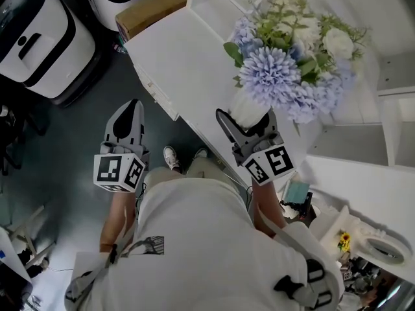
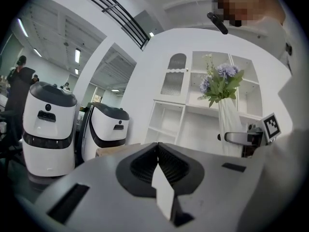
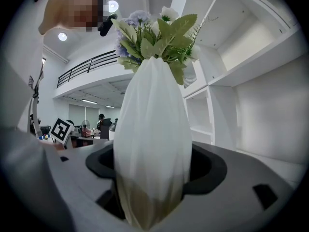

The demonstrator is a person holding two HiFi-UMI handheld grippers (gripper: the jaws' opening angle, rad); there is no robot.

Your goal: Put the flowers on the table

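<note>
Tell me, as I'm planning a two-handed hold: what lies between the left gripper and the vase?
Head view: a strip of dark floor, then the white table's near edge, separate the left gripper from the vase.

In the head view the flowers [image 1: 292,57] sit in a vase [image 1: 248,109] between the jaws of the right gripper [image 1: 249,123], toward 1 o'clock, by the table's [image 1: 188,63] near edge. The left gripper [image 1: 131,109] is at 9 o'clock over the floor [image 1: 71,135]. A box [image 1: 152,8] lies at 11 o'clock behind the table.

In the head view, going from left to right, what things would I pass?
White machine → left hand-held gripper → right hand-held gripper clamping the white vase of flowers → small yellow flower.
</note>
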